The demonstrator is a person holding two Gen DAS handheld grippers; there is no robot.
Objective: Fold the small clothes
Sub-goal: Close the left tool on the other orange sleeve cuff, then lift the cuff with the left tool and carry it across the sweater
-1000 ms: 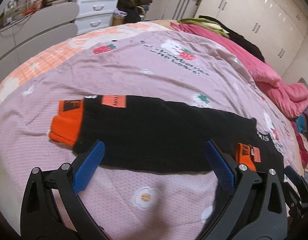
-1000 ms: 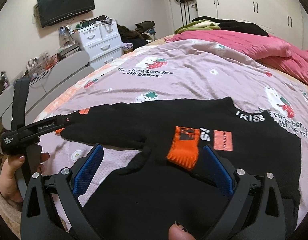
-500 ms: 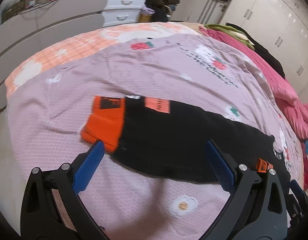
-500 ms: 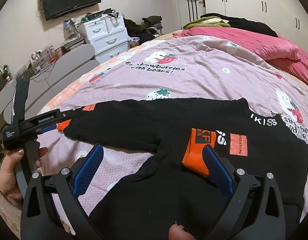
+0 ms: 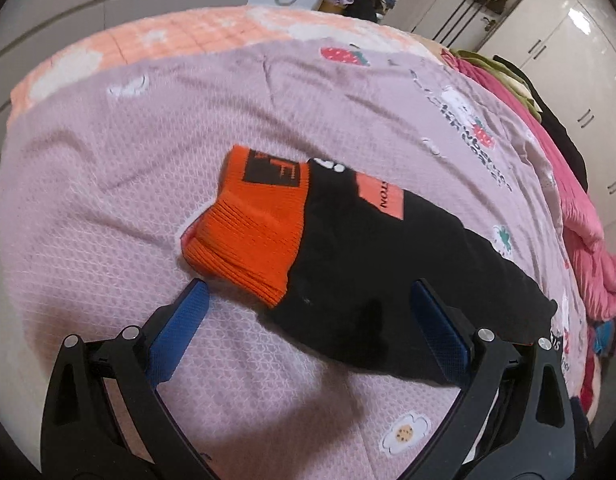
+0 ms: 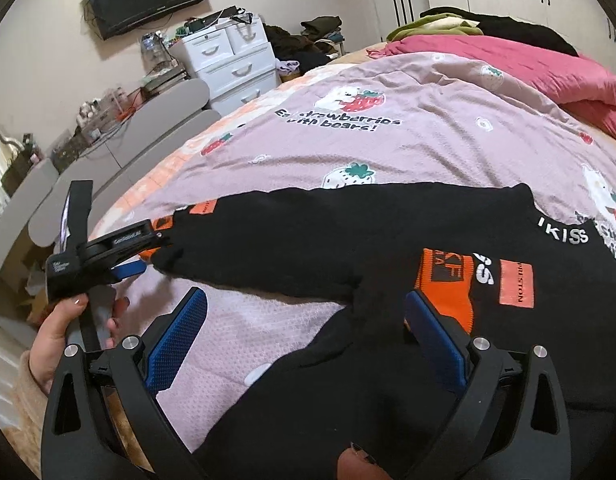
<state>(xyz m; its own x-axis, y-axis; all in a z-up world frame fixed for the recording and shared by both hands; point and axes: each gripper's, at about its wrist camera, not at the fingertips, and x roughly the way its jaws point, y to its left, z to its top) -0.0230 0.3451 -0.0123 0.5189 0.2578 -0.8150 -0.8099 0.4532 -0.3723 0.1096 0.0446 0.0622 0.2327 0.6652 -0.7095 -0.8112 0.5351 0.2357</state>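
Left gripper (image 5: 308,320) nearer orange cuff (image 5: 252,232)

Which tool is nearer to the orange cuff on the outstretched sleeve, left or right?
Left. The left tool is open right at the outstretched sleeve's orange cuff, its tips beside it. The right tool is open over the sweater body, by the other cuff.

Bare quilt (image 5: 108,208) left of orange cuff (image 5: 248,224) lies open; pink duvet (image 6: 527,64) blocks far side.
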